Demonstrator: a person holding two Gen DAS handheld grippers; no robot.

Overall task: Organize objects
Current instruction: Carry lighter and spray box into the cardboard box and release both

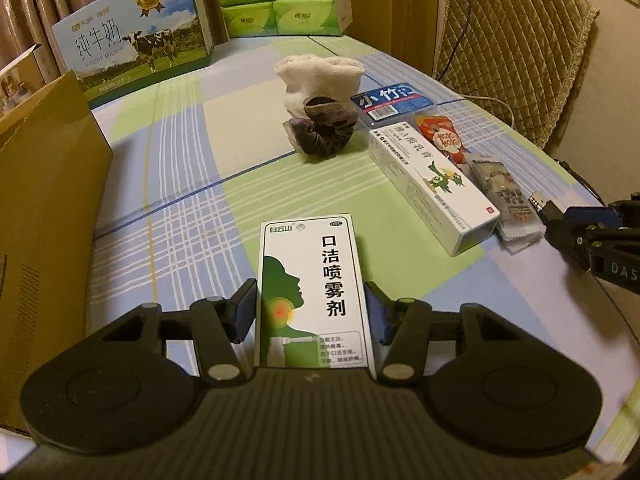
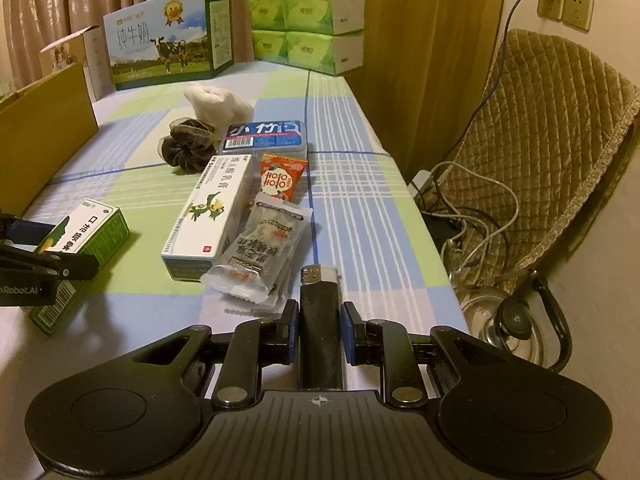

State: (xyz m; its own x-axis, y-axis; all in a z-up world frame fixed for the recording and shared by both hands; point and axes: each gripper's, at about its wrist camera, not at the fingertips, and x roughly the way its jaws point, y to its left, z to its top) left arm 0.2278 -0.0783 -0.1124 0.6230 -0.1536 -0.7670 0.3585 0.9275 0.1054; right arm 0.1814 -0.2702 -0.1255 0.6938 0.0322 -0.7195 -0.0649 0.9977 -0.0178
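Checked green-and-blue cloth covers the counter [image 2: 352, 184], with curtains behind and a quilted chair [image 2: 552, 152] beside it. Against the curtains stand a milk carton [image 2: 168, 40] and stacked green tissue packs [image 2: 308, 12]. Taking the long white ointment box [image 2: 212, 216] as landmark: a rolled towel [image 2: 218, 104] and dark scrunchie [image 2: 188, 148] lie beyond it, snack packets [image 2: 268, 248] touch its side. The left tool [image 1: 312, 312] straddles the spray box [image 1: 312, 292], pads barely apart from it. The right tool [image 2: 320, 328] straddles a black lighter [image 2: 320, 328], narrowly open.
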